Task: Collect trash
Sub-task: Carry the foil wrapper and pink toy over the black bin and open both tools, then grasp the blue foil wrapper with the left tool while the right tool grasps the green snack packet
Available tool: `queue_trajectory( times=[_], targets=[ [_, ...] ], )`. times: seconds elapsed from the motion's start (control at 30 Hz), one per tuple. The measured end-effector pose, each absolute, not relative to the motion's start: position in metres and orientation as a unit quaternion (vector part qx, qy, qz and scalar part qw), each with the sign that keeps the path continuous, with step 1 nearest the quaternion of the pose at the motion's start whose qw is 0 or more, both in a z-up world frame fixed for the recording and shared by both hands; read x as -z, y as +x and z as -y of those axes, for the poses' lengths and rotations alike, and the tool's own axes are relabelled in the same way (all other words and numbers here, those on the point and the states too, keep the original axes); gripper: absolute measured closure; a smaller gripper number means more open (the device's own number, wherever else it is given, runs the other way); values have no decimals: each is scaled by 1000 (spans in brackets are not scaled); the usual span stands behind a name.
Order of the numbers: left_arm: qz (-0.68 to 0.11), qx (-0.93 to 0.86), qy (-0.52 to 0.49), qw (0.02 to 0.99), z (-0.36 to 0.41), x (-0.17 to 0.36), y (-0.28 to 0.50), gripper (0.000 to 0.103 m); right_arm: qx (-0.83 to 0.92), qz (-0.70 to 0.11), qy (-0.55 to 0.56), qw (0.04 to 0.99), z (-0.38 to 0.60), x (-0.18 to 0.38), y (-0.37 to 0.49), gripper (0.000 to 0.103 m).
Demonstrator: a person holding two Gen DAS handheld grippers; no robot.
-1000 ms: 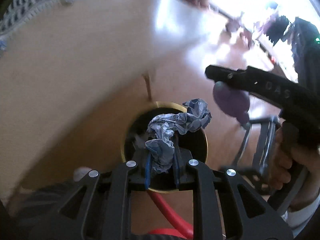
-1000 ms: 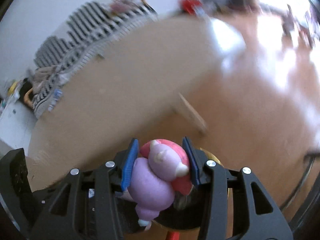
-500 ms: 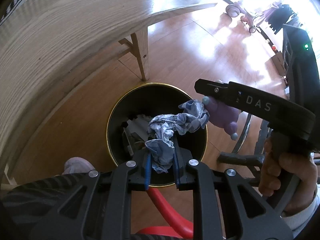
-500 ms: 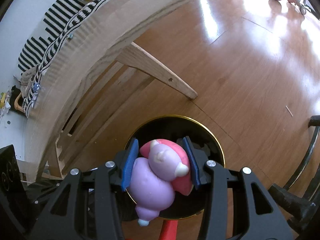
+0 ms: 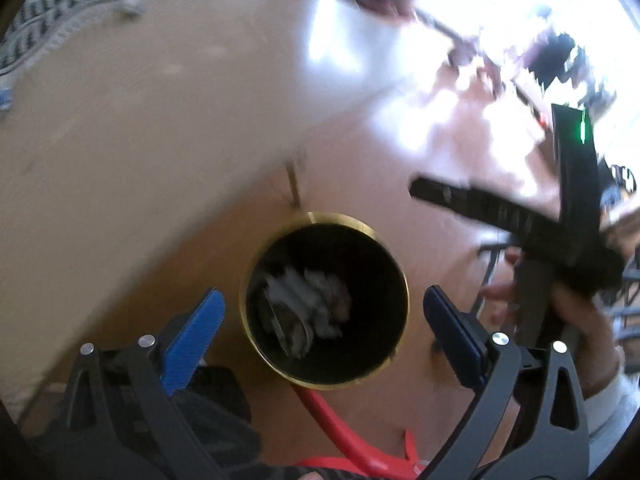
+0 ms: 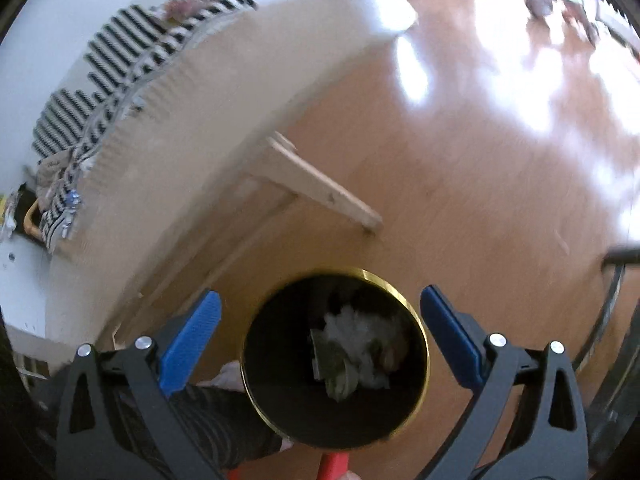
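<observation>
A black trash bin with a gold rim (image 5: pixel 394 262) stands on the wooden floor and also shows in the right wrist view (image 6: pixel 416 320). Crumpled paper and other trash (image 5: pixel 308 312) lie inside it, as the right wrist view (image 6: pixel 356 344) shows too. My left gripper (image 5: pixel 322 332) is open and empty above the bin, blue pads (image 5: pixel 192 332) wide apart. My right gripper (image 6: pixel 320 340) is open and empty above the bin too. The right gripper's body (image 5: pixel 520 216) shows at the right of the left wrist view.
A light wooden table (image 5: pixel 120 140) with a slanted leg (image 6: pixel 320 188) stands left of the bin. A striped cloth (image 6: pixel 120 52) lies at the table's far side. A red hose (image 5: pixel 340 432) runs under the bin. A dark chair frame (image 6: pixel 608 312) is at right.
Both grippers opened. The crumpled paper left my left gripper and the purple-and-pink toy left my right gripper; trash now lies in the bin. Both views are blurred by motion.
</observation>
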State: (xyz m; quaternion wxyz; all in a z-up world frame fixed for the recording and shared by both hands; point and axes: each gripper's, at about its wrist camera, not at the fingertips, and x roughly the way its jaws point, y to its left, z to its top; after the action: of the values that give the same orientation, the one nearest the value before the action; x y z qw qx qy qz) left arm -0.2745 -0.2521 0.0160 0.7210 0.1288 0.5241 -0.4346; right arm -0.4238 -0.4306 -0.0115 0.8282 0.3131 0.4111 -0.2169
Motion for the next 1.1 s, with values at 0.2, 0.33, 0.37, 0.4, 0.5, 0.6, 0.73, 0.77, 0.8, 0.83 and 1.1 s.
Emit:
queue_trajectory(
  times=[0.2, 0.33, 0.37, 0.4, 0.5, 0.6, 0.73, 0.77, 0.8, 0.83, 1.1],
  targets=[
    [-494, 349, 66, 794, 176, -60, -187, 6, 144, -362, 219, 895, 405, -40, -351, 7],
    [-498, 275, 40, 821, 120, -66, -123, 6, 96, -369, 184, 906, 389, -56, -289, 7],
    [-499, 258, 37, 826, 107, -64, -108, 6, 79, -375, 179, 906, 385, -56, -275, 7],
    [-502, 244, 35, 829, 98, -62, -96, 6, 68, -384, 173, 905, 380, -55, -263, 7],
    [-512, 217, 34, 831, 74, -49, -64, 6, 59, -406, 133, 902, 366, -46, -225, 7],
    [-524, 196, 32, 828, 57, -35, -35, 6, 53, -432, 101, 895, 357, -29, -192, 7],
    [-539, 171, 33, 824, 38, -13, 2, 6, 52, -461, 64, 883, 349, -6, -148, 7],
    [-542, 169, 30, 823, 34, -9, 7, 6, 51, -466, 56, 882, 348, -3, -139, 7],
    [-545, 167, 27, 821, 31, -4, 15, 6, 50, -470, 51, 880, 349, 0, -131, 7],
    [-537, 162, 32, 827, 28, -2, 24, 6, 50, -477, 40, 877, 349, 5, -118, 7],
    [-508, 157, 98, 841, 22, 5, 92, 6, 54, -464, 29, 884, 367, 11, -25, 5]
  ],
)
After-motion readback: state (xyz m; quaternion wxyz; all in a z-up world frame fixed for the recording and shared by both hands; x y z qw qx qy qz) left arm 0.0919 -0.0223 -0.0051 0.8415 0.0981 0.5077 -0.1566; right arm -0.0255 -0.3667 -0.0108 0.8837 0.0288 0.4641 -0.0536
